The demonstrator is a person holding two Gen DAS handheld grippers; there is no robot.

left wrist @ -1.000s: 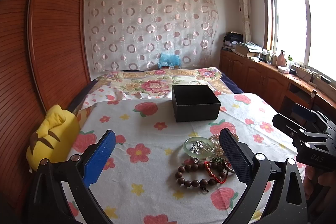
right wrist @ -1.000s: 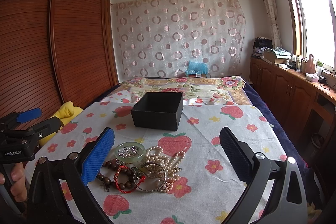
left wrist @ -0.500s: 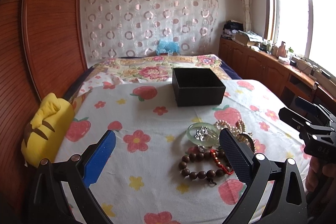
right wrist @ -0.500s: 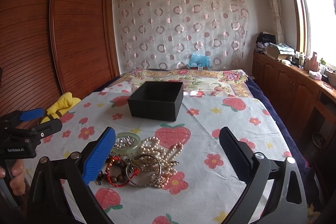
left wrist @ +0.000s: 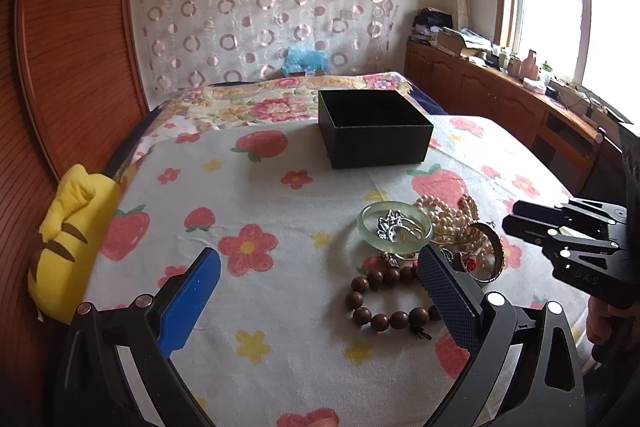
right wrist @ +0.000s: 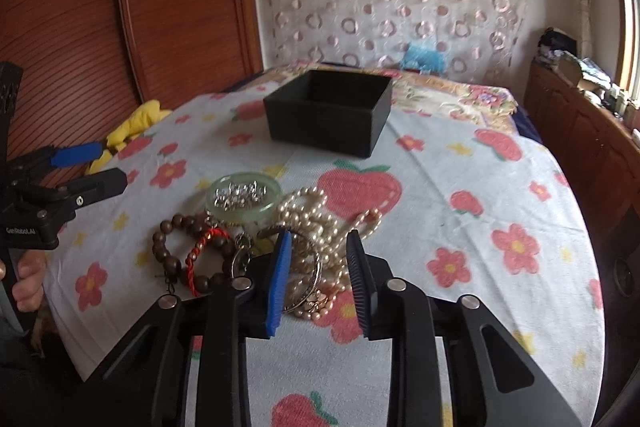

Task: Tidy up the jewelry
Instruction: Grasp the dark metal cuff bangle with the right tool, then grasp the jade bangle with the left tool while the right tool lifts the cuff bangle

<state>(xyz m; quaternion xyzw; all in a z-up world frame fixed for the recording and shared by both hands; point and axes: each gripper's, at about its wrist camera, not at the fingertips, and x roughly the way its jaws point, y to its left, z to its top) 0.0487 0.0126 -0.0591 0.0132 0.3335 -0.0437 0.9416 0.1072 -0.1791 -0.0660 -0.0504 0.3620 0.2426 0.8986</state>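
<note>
Jaws of left gripper (left wrist: 318, 289) spread wide, holding nothing, over flowered cloth (left wrist: 260, 219) near wooden bead bracelet (left wrist: 390, 297). Jaws of right gripper (right wrist: 318, 269) narrowed but apart, straddling pearl strands (right wrist: 320, 219) and metal bangle (right wrist: 310, 279); grip not confirmed. Green bangle (right wrist: 242, 197) with silver piece beside heap. Black box (right wrist: 330, 115) behind, open-topped. Lettering: "GenRobot.AI" and "DAS" on gripper bodies.

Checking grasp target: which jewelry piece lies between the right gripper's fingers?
The pearl necklace; right gripper straddles it, while the wooden bead bracelet lies aside.
</note>
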